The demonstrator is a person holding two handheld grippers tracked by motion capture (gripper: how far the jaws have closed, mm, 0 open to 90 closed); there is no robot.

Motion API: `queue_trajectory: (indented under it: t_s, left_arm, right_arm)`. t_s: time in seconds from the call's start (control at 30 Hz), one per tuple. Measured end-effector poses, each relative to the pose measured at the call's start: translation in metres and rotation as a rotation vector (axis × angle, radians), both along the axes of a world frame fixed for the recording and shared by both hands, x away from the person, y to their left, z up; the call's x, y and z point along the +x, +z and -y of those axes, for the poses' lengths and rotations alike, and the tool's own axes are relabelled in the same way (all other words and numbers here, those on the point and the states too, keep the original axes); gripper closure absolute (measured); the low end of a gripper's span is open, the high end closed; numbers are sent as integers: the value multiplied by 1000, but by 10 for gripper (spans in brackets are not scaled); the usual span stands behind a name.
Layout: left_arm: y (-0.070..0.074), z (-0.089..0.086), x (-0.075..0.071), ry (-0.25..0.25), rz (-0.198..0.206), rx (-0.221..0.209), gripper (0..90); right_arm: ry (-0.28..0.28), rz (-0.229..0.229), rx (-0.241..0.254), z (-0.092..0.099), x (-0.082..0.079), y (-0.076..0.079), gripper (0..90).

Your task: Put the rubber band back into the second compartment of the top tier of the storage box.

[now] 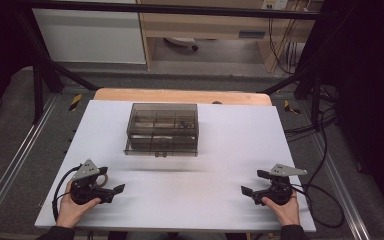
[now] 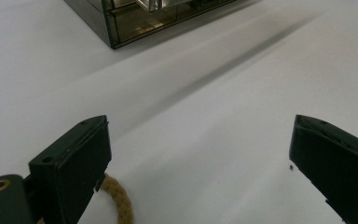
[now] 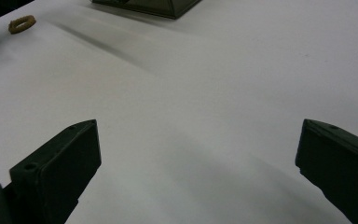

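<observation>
While both tongs gape empty, rope ring [image 2: 119, 200] beside left tongs [image 2: 200, 158], touching.

Between the left gripper [image 1: 111, 181] and the right gripper [image 1: 250, 183] the white table [image 1: 190, 200] lies bare, so either could slide toward the other unhindered. Ahead of both, toward the far edge, stands the smoky plastic box [image 1: 162, 129], the one bulky obstacle; open table runs past it on either side. A tan ring [image 2: 119, 200] lies just beside the left gripper's near jaw, on its outer side. Both pairs of jaws stand wide apart with bare table between them.
</observation>
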State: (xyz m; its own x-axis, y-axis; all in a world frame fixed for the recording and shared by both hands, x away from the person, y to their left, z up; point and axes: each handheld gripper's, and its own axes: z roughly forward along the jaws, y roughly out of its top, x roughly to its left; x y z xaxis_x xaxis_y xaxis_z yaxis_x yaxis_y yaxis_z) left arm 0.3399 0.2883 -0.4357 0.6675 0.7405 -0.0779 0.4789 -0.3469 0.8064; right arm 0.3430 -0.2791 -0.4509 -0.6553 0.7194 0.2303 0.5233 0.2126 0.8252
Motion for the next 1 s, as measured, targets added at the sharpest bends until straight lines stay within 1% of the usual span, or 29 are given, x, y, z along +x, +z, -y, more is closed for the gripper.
queue_trajectory:
  t_s: [0.3, 0.47, 0.67, 1.0]
  left_arm:
    - [0, -3, -1, 8, -2, 6, 54]
    - [0, -6, -1, 20, -10, 2, 55]
    - [0, -8, -2, 24, -10, 10, 55]
    - [1, -12, -2, 36, -14, 10, 54]
  right_arm:
    - [7, -6, -5, -1, 0, -1, 7]
    - [10, -11, -11, -1, 1, -1, 7]
    - [9, -13, -6, -2, 1, -1, 7]
    - [15, -16, -9, -2, 1, -2, 6]
